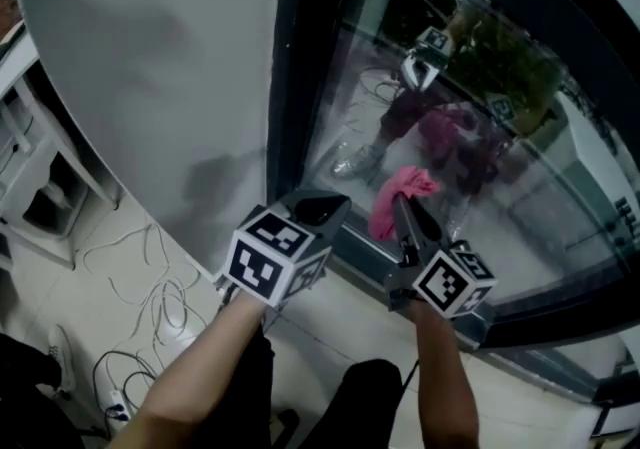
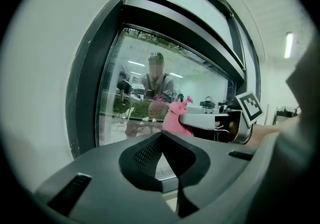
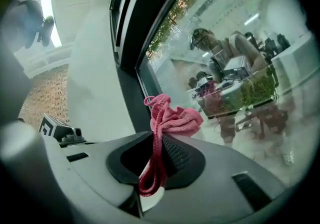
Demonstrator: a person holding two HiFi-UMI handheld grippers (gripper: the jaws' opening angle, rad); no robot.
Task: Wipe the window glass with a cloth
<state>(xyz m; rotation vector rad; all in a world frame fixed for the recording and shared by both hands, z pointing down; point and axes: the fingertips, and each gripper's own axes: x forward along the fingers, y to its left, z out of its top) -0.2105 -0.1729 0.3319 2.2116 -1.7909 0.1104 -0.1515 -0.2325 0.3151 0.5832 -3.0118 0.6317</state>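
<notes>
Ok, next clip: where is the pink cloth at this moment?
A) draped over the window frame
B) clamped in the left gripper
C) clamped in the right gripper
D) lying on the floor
C: the right gripper view shows the pink cloth pinched between the closed jaws of the right gripper, while the left gripper is shut with nothing in it.

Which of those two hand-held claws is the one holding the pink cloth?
The right gripper: the pink cloth is pinched between its jaws and bunches out past their tips. The left gripper has its jaws shut on nothing.
</notes>
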